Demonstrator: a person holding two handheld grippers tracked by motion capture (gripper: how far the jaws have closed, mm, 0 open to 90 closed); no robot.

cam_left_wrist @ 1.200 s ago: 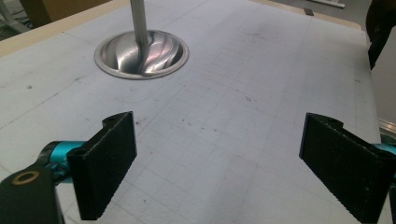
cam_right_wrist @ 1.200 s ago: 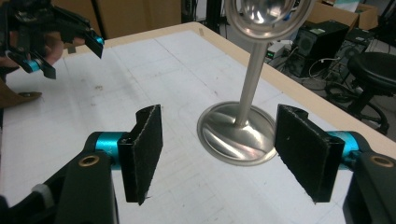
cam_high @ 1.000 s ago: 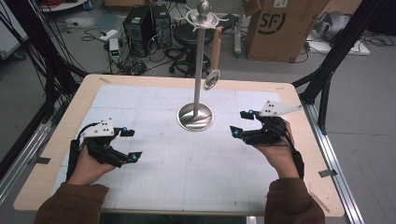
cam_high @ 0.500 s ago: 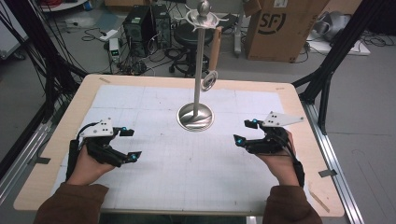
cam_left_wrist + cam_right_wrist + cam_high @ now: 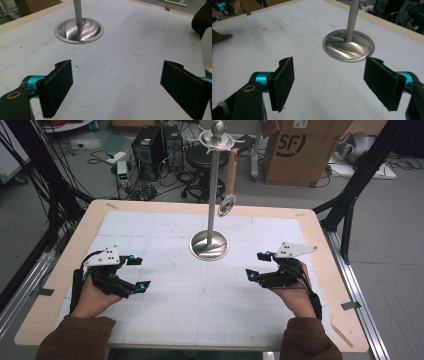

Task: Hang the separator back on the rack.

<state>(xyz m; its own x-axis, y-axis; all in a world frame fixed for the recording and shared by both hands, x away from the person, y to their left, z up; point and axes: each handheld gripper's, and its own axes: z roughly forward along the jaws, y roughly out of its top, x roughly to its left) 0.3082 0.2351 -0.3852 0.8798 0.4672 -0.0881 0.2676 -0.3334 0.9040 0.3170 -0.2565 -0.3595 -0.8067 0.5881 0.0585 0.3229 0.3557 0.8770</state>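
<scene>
Right gripper (image 5: 261, 265) sank toward the bench (image 5: 200, 315), fingers just opening, empty; stand (image 5: 210, 245) at 10 o'clock, upright, nearer than left gripper (image 5: 138, 272), also apart.

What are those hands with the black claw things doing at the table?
A person sits at a white mat on the table, holding a tool in each hand. The left tool and the right tool both rest low over the mat, open and holding nothing. The right tool's jaws have just been opening. Between them, farther back, stands a tall metal stand on a round shiny base, with a watch hanging from its top. Nobody is touching the stand.
</scene>
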